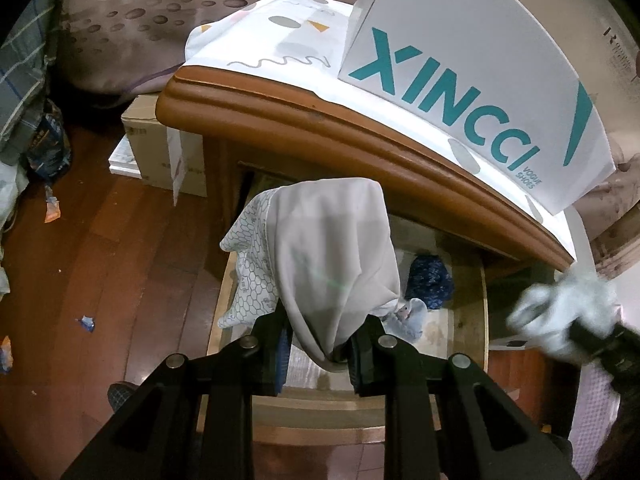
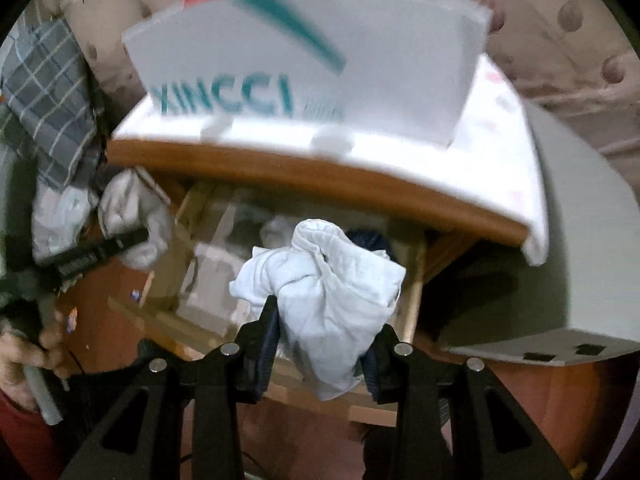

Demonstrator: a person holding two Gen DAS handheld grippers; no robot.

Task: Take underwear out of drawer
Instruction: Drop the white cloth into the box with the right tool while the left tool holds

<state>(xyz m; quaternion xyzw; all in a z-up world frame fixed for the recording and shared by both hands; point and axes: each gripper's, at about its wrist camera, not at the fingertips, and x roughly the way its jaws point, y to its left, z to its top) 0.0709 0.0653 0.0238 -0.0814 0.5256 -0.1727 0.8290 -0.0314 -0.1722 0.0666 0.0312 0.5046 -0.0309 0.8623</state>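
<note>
Both garments are judged already lifted clear. The left hand-held gripper point(image 1: 316, 354) pinches a grey underwear piece point(image 1: 328, 256) hanging above the open drawer point(image 1: 466, 320); the right hand-held gripper point(image 2: 322, 350) pinches a bunched white underwear piece point(image 2: 328, 300), also over the drawer. Next move: carry both away and find a place to set them down. A dark blue bundle point(image 1: 430, 282) remains near the drawer's back right corner. Beyond, a shoe box point(image 1: 472, 76) sits on the nightstand top point(image 1: 304, 120).
</note>
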